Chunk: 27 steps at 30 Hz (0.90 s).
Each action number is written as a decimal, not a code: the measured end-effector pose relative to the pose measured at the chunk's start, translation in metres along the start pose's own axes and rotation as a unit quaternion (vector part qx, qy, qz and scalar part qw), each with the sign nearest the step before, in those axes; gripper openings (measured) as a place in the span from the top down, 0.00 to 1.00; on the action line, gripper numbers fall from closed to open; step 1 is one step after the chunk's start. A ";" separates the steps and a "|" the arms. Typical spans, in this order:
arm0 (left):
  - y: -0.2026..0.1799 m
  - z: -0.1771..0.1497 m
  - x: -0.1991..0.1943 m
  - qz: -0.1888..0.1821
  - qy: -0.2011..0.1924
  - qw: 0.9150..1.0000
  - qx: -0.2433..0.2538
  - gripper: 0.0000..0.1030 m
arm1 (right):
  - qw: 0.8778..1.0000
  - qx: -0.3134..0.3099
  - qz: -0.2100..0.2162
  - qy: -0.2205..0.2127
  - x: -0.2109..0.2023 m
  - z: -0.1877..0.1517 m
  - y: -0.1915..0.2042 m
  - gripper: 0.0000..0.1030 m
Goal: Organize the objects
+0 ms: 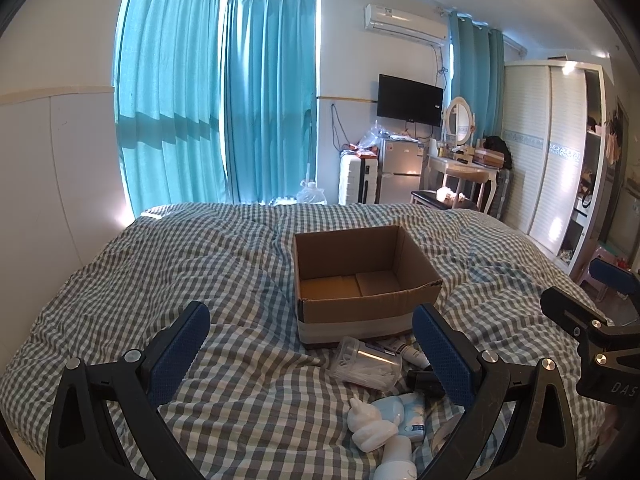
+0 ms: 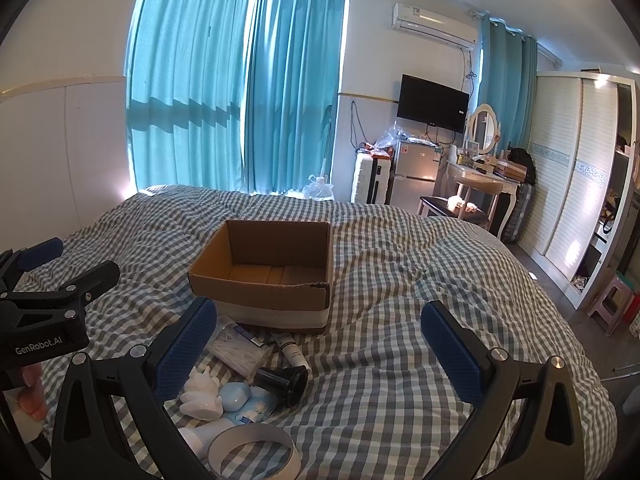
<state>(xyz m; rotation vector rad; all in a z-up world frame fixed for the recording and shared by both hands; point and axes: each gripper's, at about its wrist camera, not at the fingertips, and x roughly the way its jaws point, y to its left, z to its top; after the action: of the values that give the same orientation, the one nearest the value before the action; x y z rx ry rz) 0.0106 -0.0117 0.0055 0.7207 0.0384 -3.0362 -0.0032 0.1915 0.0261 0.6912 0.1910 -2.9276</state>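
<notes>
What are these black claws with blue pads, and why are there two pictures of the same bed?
They are two hand-held grippers, one in each of a person's hands; no robot is present. Each picture comes from a camera on one gripper, looking along its fingers. The left gripper and the right gripper are both open and hold nothing. On the checked bedspread stands an empty cardboard box. Before it lie a cotton swab container, a small tube, a white figurine and a tape roll.

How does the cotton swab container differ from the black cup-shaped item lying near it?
The cotton swab container is clear plastic, showing white swabs inside; the black cup-shaped item is opaque. The container is wider and lies nearer the cardboard box; the black item lies closer to the camera. Both lie on their sides on the checkered bedding.
</notes>
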 end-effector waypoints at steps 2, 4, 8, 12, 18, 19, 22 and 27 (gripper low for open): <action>-0.001 0.002 -0.006 0.000 -0.003 1.000 0.002 0.00 | 1.000 -0.003 -0.001 -0.008 -0.008 0.003 0.001 0.00; -0.001 0.004 -0.013 0.001 -0.004 1.000 0.005 0.00 | 1.000 -0.003 0.000 -0.016 -0.016 0.006 0.001 0.00; -0.001 0.006 -0.023 0.005 -0.003 1.000 0.007 0.00 | 1.000 -0.004 0.003 -0.025 -0.032 0.011 0.003 0.00; 0.002 0.005 -0.027 0.010 0.009 1.000 0.005 0.00 | 0.999 -0.006 0.013 -0.028 -0.045 0.011 0.005 0.00; 0.004 -0.010 -0.022 0.011 0.038 0.999 0.007 0.00 | 0.999 -0.025 0.021 -0.010 -0.047 -0.002 0.010 0.00; 0.004 -0.013 -0.021 0.011 0.044 0.999 0.008 0.00 | 0.999 -0.031 0.022 -0.003 -0.045 -0.007 0.011 0.00; 0.004 -0.027 -0.010 0.011 0.067 0.998 0.014 0.00 | 0.998 -0.049 0.031 0.027 -0.033 -0.025 0.018 0.00; 0.010 -0.051 0.012 0.007 0.112 0.994 0.009 0.00 | 0.992 -0.074 0.056 0.089 -0.006 -0.065 0.030 0.00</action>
<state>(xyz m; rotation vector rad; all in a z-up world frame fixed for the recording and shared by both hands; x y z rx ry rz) 0.0232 -0.0202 -0.0461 1.0556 0.0093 -2.9307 0.0346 0.1722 -0.0317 0.9066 0.3695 -2.7118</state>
